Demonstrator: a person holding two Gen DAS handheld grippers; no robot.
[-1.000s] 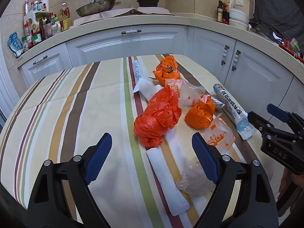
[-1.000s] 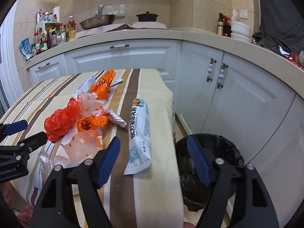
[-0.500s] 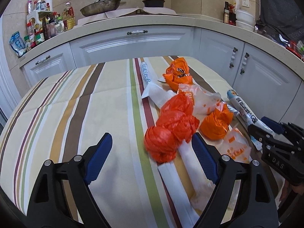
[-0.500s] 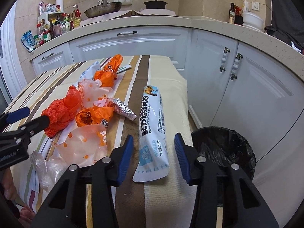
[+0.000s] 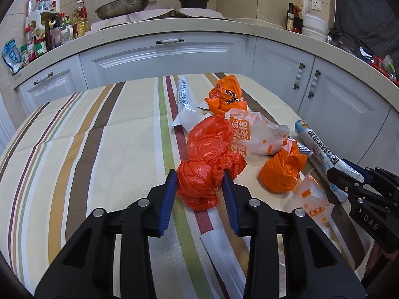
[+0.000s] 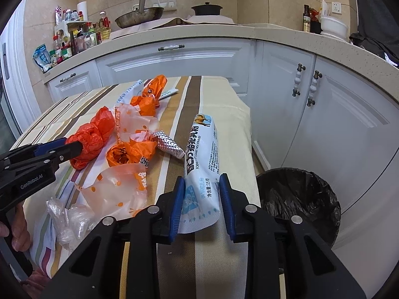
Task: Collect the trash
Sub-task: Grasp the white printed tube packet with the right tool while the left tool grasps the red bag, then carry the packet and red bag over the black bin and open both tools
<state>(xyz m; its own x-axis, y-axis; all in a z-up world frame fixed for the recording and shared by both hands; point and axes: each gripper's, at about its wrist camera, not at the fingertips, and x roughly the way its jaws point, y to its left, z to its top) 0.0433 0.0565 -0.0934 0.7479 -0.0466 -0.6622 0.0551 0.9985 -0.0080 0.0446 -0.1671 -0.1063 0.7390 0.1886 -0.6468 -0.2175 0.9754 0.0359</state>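
Striped tablecloth beside a black-lined round bin, contents indiscernible. Right gripper, jaws just closing, pinches the white-blue elongated sachet, which points away from the camera; left gripper, jaws just closing, clamps the crumpled red-orange plastic bag.

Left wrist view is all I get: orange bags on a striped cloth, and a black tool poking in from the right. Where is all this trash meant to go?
Observer: A bin with a black liner stands on the floor, just past the right edge of the table.
Operator: And what is that tool on the right doing?
Observer: That is the right gripper. Its fingers have just been closing, and they now pinch the near end of the white milk powder packet, which otherwise lies flat on the cloth.
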